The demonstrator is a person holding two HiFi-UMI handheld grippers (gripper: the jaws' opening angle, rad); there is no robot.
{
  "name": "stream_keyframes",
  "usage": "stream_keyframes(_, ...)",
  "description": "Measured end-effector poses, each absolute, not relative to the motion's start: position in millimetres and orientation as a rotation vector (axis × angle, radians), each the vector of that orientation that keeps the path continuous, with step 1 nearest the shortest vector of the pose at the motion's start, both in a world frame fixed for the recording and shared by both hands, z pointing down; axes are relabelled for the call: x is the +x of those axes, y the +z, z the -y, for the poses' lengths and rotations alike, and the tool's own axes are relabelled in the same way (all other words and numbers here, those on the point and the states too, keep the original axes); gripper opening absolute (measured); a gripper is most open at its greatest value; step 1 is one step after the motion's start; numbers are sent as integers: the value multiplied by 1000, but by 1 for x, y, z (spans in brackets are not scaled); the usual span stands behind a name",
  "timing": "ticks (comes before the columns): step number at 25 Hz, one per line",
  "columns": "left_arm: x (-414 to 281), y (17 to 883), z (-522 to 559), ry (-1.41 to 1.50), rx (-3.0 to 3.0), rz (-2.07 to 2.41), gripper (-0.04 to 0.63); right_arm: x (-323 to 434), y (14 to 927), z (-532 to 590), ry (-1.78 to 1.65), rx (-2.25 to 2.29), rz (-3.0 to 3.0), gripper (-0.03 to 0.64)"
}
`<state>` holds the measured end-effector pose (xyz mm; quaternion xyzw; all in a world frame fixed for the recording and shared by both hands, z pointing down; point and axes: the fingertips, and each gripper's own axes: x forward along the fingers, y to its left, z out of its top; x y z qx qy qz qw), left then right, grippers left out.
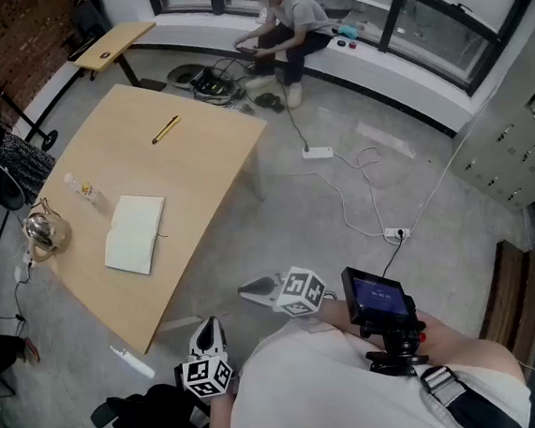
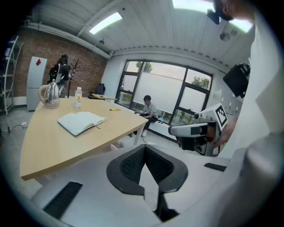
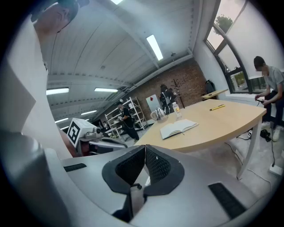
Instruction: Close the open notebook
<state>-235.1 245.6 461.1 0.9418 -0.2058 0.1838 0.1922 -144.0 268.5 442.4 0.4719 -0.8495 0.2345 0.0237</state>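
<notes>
The open notebook [image 1: 136, 232] lies flat with white pages up on the wooden table [image 1: 206, 158]. Both grippers are held off the table, near my body and short of its near corner. My left gripper [image 1: 208, 327] is shut with nothing in it. My right gripper [image 1: 248, 289] is also shut and empty. In the left gripper view the notebook [image 2: 81, 122] lies ahead to the left of the meeting pads [image 2: 133, 165], and the right gripper [image 2: 172, 130] shows at the right. In the right gripper view the notebook [image 3: 178, 128] lies ahead on the table, and the left gripper [image 3: 119, 142] shows at the left.
A yellow pen [image 1: 165, 130], a small bottle [image 1: 86, 190] and a glass kettle [image 1: 45, 232] share the table. A person [image 1: 285, 23] sits by the windows. Cables and a power strip [image 1: 317, 153] cross the floor. Lockers [image 1: 516, 151] stand at the right.
</notes>
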Motion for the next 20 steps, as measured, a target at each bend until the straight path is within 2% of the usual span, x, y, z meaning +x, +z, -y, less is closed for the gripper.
stream_keyframes(8, -180, 454, -240, 548, 2653, 588, 5, -94, 437, -257, 649, 1407, 2644, 17)
stream_keyframes(20, -141, 449, -231, 594, 2654, 647, 5, -50, 444, -251, 698, 1396, 2676, 17)
